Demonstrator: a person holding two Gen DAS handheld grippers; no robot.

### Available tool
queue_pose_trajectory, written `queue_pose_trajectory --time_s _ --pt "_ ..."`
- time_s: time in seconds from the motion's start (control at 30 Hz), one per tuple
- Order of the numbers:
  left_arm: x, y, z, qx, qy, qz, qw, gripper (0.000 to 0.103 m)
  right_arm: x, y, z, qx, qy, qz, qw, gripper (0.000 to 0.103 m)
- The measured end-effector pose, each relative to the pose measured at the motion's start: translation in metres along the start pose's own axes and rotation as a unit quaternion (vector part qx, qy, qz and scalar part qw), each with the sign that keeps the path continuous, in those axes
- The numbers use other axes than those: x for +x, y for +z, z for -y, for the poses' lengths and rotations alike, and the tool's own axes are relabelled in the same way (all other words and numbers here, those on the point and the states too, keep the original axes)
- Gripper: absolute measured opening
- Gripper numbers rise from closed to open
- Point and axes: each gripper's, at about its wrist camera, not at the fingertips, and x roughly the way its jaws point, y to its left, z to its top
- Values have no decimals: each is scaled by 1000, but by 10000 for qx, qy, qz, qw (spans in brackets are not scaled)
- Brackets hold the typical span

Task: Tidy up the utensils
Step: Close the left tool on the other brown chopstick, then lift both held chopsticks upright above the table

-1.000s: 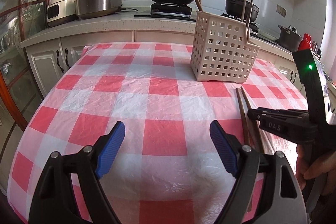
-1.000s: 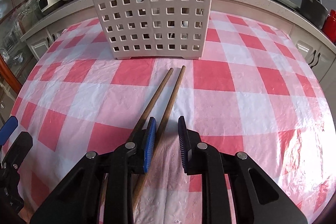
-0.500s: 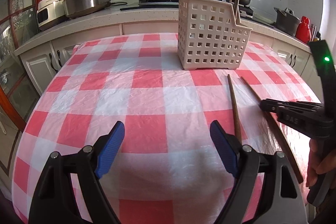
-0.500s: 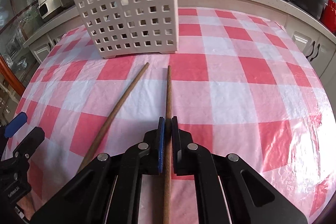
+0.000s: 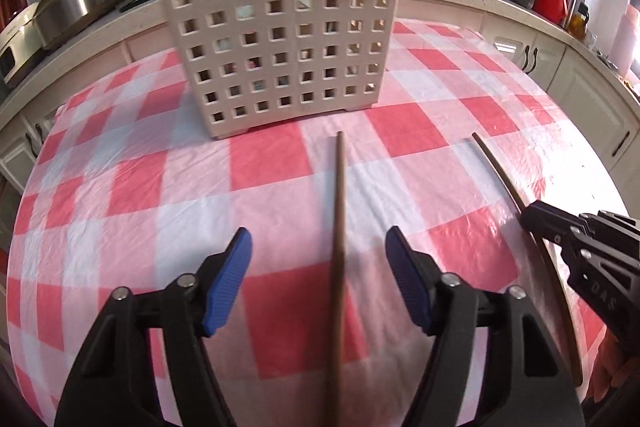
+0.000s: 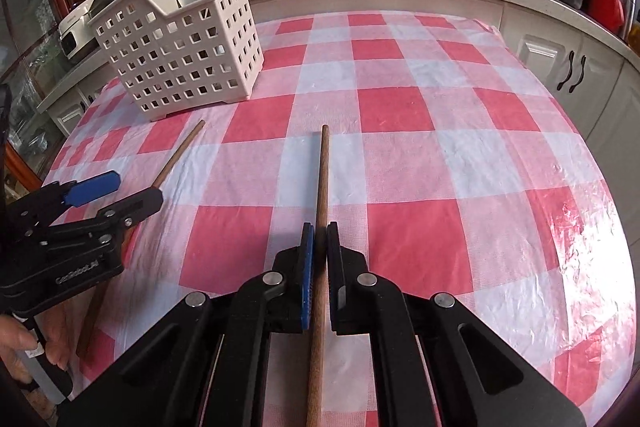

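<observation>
Between the closing left gripper [image 5: 318, 275], one chopstick [image 5: 338, 247]; right gripper [image 6: 319, 247] clamps another, ends hidden.

Wood, plastic and crinkled sheet on the tabletop

Two chopsticks [image 5: 338, 227] [image 6: 322, 211] look like matt brown wood. The perforated holder [image 5: 276, 39] is smooth cream plastic. The checked tabletop [image 6: 460, 155] cover is thin, wrinkled and glossy at right. Each hand-held gripper [image 5: 320, 279] [image 6: 319, 259] is matt black plastic with ribbed blue pads [image 5: 228, 287].
</observation>
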Motion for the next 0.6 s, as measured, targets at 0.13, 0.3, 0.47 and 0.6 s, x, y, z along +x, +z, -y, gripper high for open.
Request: queue_pose_trajectory --time_s 0.13,0.3,0.47,0.6 --pt "9 4 3 31 -6 -68 10000 50 0 1 -1 -33 48 0 10000 5" --pt "8 4 0 33 -8 -38 10000 43 6 8 -6 -132 27 -17 9999 9" --pt "6 3 -2 55 -24 -15 10000 30 13 17 -13 -282 -111 -47 9995 13" --pt "5 2 -2 87 -34 4 10000 14 17 20 -15 -371 -199 -42 9991 13"
